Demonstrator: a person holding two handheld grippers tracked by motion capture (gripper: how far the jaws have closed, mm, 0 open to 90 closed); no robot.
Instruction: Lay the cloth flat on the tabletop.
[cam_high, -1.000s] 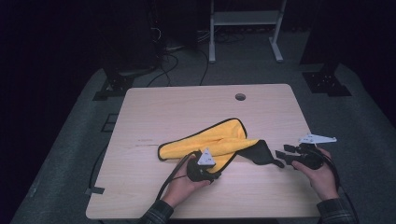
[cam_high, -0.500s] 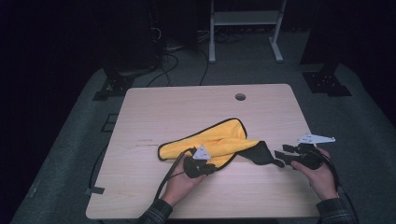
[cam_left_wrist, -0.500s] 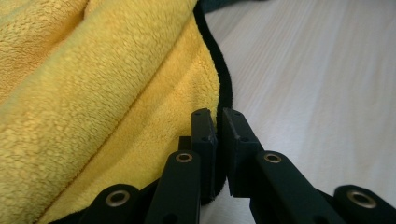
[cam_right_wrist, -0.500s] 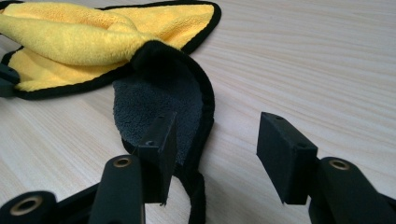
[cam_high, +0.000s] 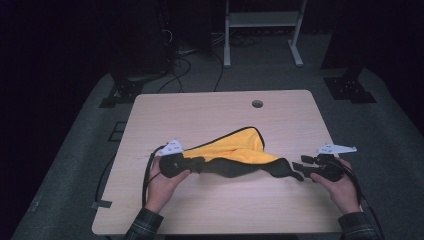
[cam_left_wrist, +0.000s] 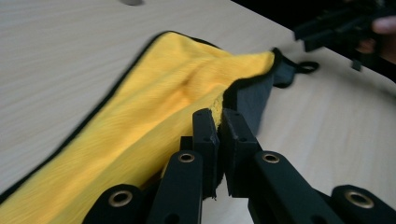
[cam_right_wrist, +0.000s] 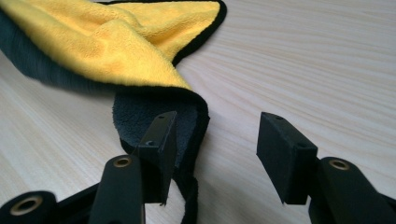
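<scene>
The left gripper (cam_left_wrist: 218, 122) has just closed on the cloth (cam_high: 235, 150) edge to lift it. The right gripper (cam_right_wrist: 215, 154) waits open at the corner, probably to grasp next.

cloth (cam_high: 235, 150): yellow face, dark grey back, black edging | table (cam_high: 200, 112): pale wood grain | gripper jaws: black

surface: light wooden table (cam_high: 200, 115) | round hole (cam_high: 257, 104) near far edge | on it: yellow-and-grey cloth (cam_high: 235, 147)
</scene>
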